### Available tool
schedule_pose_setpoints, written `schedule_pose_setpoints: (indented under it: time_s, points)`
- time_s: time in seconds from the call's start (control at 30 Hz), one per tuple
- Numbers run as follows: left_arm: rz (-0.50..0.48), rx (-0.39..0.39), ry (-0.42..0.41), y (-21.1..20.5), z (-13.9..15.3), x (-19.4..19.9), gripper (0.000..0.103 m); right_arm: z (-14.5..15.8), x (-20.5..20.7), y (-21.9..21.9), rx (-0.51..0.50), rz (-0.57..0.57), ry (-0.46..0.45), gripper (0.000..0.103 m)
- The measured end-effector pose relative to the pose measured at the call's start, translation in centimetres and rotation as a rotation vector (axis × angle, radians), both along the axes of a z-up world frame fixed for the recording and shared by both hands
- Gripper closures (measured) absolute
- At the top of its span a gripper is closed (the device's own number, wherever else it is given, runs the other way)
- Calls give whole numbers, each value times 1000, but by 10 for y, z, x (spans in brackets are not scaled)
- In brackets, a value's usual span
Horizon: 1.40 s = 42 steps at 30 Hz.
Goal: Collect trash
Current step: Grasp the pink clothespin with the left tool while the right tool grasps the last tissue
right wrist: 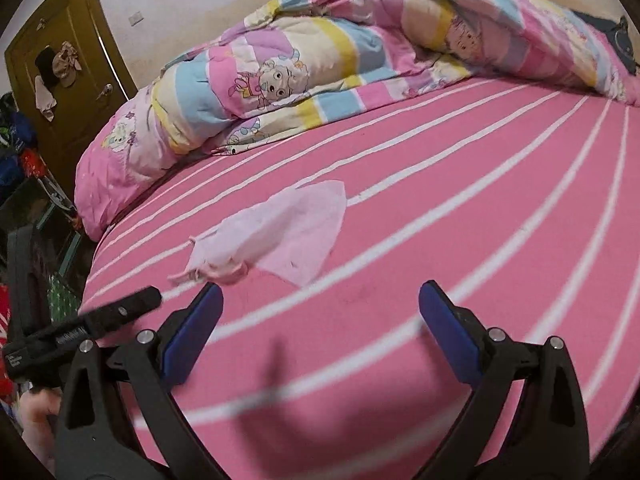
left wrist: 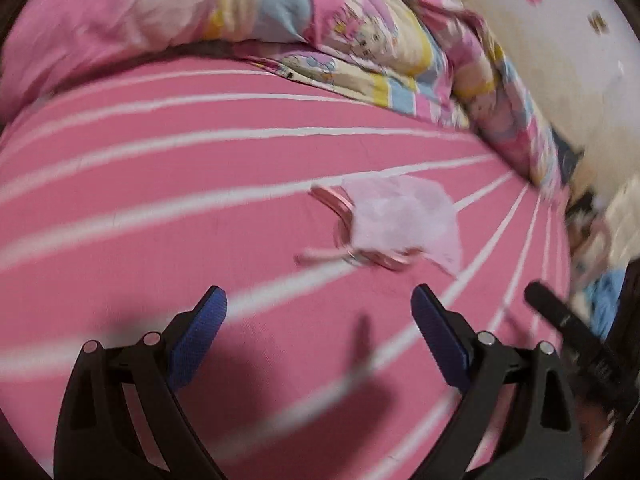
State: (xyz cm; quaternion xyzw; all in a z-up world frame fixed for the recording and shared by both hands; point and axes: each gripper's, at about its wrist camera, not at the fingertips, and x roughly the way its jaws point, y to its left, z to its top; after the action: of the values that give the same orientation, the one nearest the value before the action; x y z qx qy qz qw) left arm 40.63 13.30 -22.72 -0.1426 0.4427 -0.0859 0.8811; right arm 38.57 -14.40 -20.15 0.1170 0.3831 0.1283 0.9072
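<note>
A crumpled pale pink tissue (left wrist: 404, 216) lies on the pink striped bed sheet (left wrist: 200, 216), with thin pink strips (left wrist: 344, 208) poking out from under it. My left gripper (left wrist: 319, 304) is open and empty, hovering just short of the tissue. In the right wrist view the same tissue (right wrist: 280, 228) lies ahead and to the left of my right gripper (right wrist: 320, 300), which is open and empty above the sheet (right wrist: 480, 208). The left gripper's finger (right wrist: 120, 310) shows at the left edge there, close to the tissue.
A rumpled pastel cartoon quilt (right wrist: 320, 52) is piled along the far side of the bed and also shows in the left wrist view (left wrist: 360, 32). A brown door (right wrist: 72, 72) with hanging clothes and clutter (right wrist: 24, 168) stand left of the bed.
</note>
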Motion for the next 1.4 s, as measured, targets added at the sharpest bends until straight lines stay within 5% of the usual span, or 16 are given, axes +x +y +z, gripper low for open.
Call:
schedule_pose_setpoints:
  time_s: [0.37, 0.6, 0.7, 0.8, 1.03, 1.27, 1.3, 1.4]
  points:
    - [-248, 73, -54, -25, -9, 32, 13, -21, 60, 4, 83, -36, 27, 6]
    - [-271, 2, -49, -29, -13, 39, 47, -34, 84, 4, 116, -47, 75, 7]
    - [-280, 3, -47, -32, -13, 39, 58, -37, 90, 9, 83, -26, 84, 18]
    - [-305, 8, -32, -37, -14, 36, 65, -39, 93, 11, 53, -16, 96, 30]
    - [-320, 72, 9, -42, -17, 28, 81, -41, 94, 22, -10, 22, 94, 33]
    - [-310, 74, 24, -41, -18, 25, 82, -43, 95, 25, -49, 44, 105, 81]
    - [-310, 80, 21, -42, -17, 25, 82, -43, 95, 25, -45, 56, 107, 97]
    - [-304, 75, 20, -41, -16, 25, 83, -41, 93, 28, -66, 71, 94, 101]
